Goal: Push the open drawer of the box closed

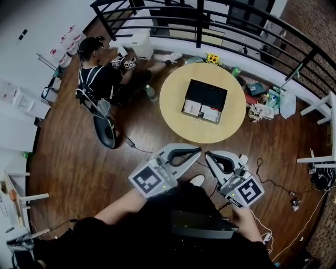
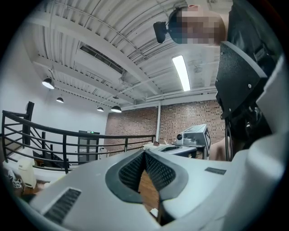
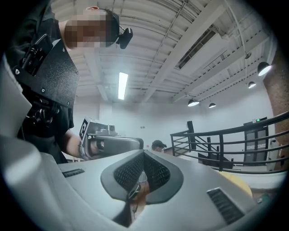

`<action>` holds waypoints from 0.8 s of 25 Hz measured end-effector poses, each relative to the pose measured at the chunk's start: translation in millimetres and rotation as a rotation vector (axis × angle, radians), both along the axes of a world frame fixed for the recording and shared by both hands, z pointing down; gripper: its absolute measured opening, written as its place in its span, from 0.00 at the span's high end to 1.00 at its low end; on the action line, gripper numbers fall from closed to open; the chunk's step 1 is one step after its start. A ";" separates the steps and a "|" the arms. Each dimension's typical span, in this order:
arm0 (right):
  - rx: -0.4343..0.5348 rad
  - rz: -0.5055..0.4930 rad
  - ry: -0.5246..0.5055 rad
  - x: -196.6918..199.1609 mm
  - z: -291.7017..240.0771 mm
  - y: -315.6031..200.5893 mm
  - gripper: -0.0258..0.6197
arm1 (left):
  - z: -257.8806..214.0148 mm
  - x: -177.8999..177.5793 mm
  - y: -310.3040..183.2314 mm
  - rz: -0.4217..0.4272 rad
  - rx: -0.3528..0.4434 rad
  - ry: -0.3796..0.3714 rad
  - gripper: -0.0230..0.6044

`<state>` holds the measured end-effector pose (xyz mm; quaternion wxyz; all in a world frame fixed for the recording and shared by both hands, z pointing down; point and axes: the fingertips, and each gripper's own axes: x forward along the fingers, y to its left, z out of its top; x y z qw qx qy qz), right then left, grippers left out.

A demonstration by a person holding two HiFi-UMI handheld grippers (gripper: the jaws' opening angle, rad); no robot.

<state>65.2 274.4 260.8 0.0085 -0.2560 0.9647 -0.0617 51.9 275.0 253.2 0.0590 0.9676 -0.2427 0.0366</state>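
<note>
A black box [image 1: 206,95] lies on the round wooden table [image 1: 173,113] in the head view. Its drawer [image 1: 202,111] stands pulled out toward me, showing white contents. My left gripper [image 1: 198,151] and right gripper [image 1: 208,155] hang side by side near my body, over the floor and short of the table's near edge. Both point toward the table, tips almost touching each other. In the left gripper view the left gripper [image 2: 145,154] has its jaws shut with nothing between them. The right gripper [image 3: 143,154] looks the same in its own view, shut and empty.
A person [image 1: 100,79] sits on the wooden floor at the far left beside a white container [image 1: 142,46]. A black railing [image 1: 220,16] curves behind the table. Bags and clutter [image 1: 268,102] lie to the table's right. Cables [image 1: 273,184] trail over the floor at right.
</note>
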 end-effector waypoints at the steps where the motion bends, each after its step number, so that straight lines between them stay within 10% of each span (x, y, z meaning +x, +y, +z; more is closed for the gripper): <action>1: -0.003 0.001 0.004 -4.8 1.2 -5.2 0.95 | 0.3 -4.9 -5.5 0.002 -0.002 0.003 0.93; 20: -0.049 0.142 0.070 -167.2 11.0 -129.4 0.95 | 11.9 -166.4 -129.6 0.154 -0.011 0.041 0.93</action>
